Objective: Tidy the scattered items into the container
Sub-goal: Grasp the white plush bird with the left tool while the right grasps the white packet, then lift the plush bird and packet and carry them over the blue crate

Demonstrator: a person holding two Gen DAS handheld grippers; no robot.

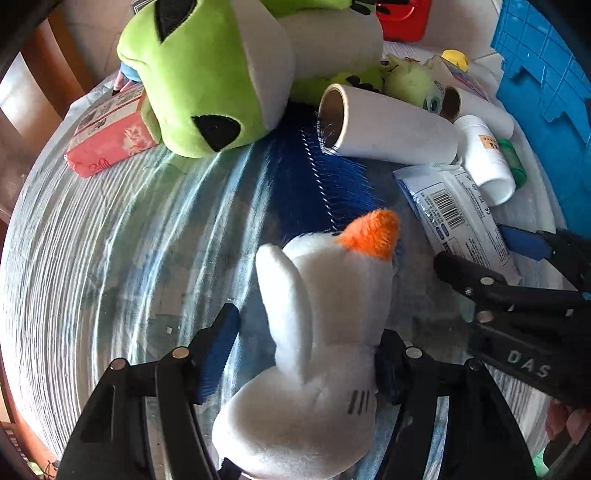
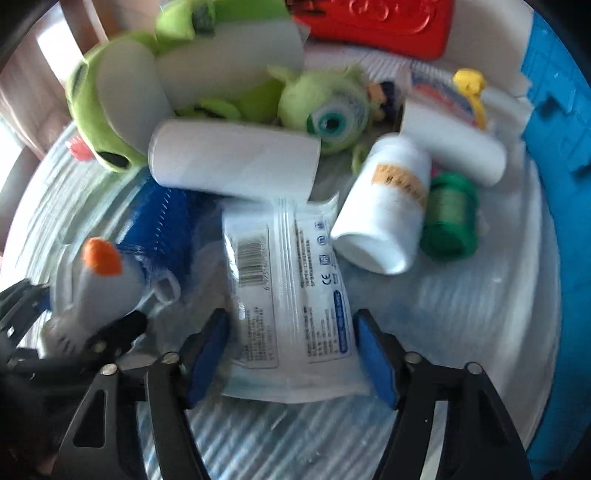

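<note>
A white plush toy with an orange tip (image 1: 325, 332) lies on the cloth between the fingers of my left gripper (image 1: 308, 325). The right pad (image 1: 384, 369) touches it; a gap shows at the left pad (image 1: 218, 354), so the gripper is open. A white barcode packet (image 2: 291, 295) lies flat between the fingers of my right gripper (image 2: 290, 317), which is open, its blue pads close beside the packet's edges. The blue crate (image 1: 535, 74) stands at the right edge. In the right wrist view the left gripper (image 2: 74, 310) straddles the white plush (image 2: 96, 288).
Behind lie a big green plush (image 1: 207, 74), a small one-eyed green plush (image 2: 328, 107), two white paper rolls (image 1: 388, 125), a white bottle (image 2: 384, 206), a green jar (image 2: 448, 218), a blue brush (image 1: 317, 173), a pink tissue pack (image 1: 110, 136) and a red box (image 2: 373, 22).
</note>
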